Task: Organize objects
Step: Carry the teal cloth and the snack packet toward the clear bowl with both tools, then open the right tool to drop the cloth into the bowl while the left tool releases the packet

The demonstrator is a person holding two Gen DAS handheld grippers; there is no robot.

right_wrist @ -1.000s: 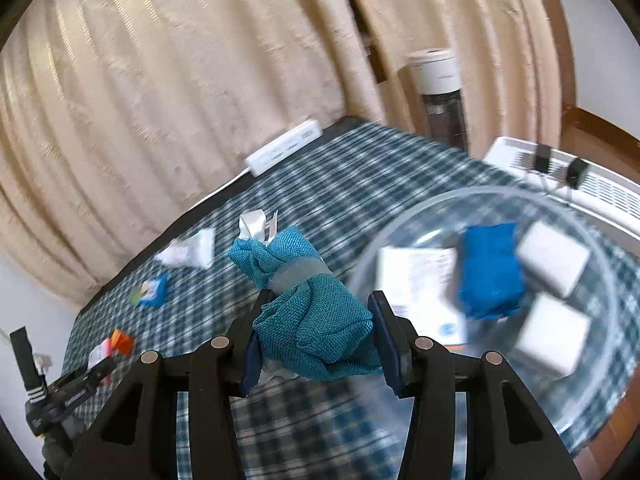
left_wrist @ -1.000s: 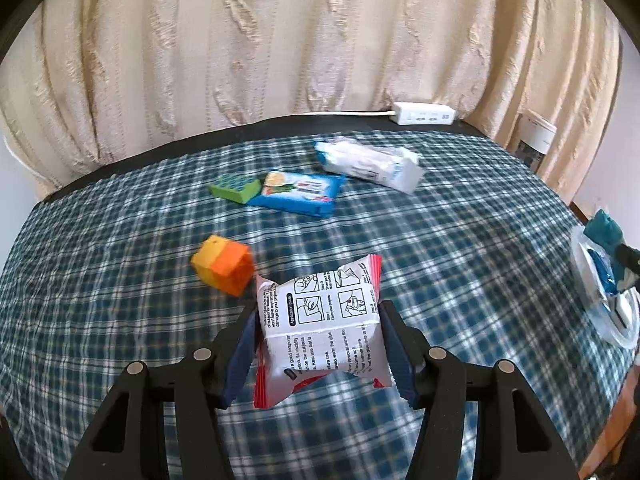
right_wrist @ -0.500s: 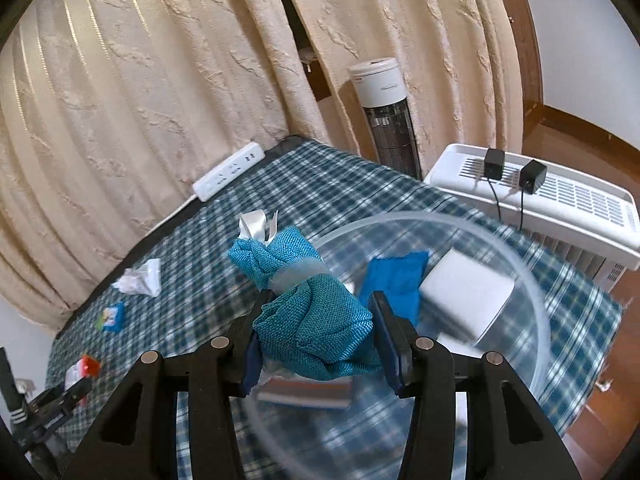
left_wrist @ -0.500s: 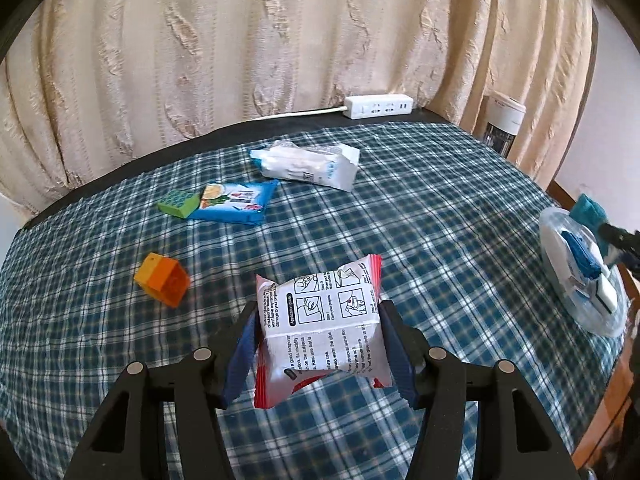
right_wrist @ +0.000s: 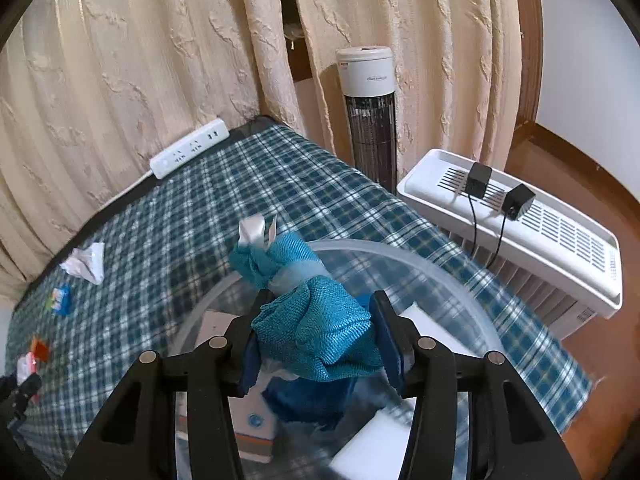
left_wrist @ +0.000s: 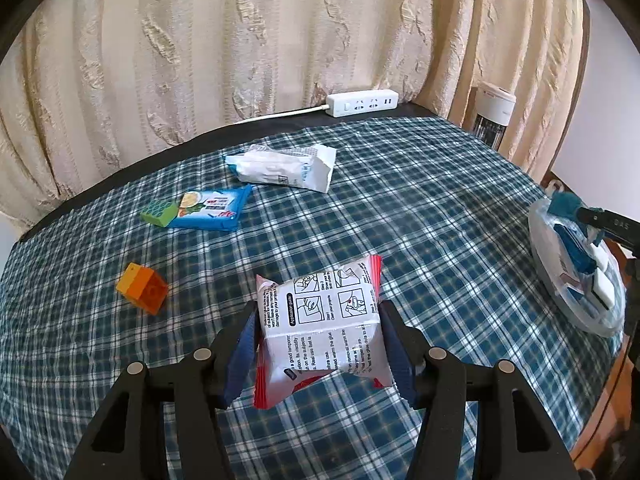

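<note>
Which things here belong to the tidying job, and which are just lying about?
Job: white packet in left gripper; teal cloth in right gripper; clear bowl; orange block; blue packet.
Bystanders: power strip; tower fan; heater.

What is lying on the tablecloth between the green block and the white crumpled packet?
In the left wrist view, a blue snack packet lies between them, touching the green block and stopping short of the white crumpled packet.

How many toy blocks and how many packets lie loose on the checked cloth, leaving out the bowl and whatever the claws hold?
Toy blocks: 2, the green block and the orange block
Packets: 2, the blue packet and the white packet
Total: 4
</note>
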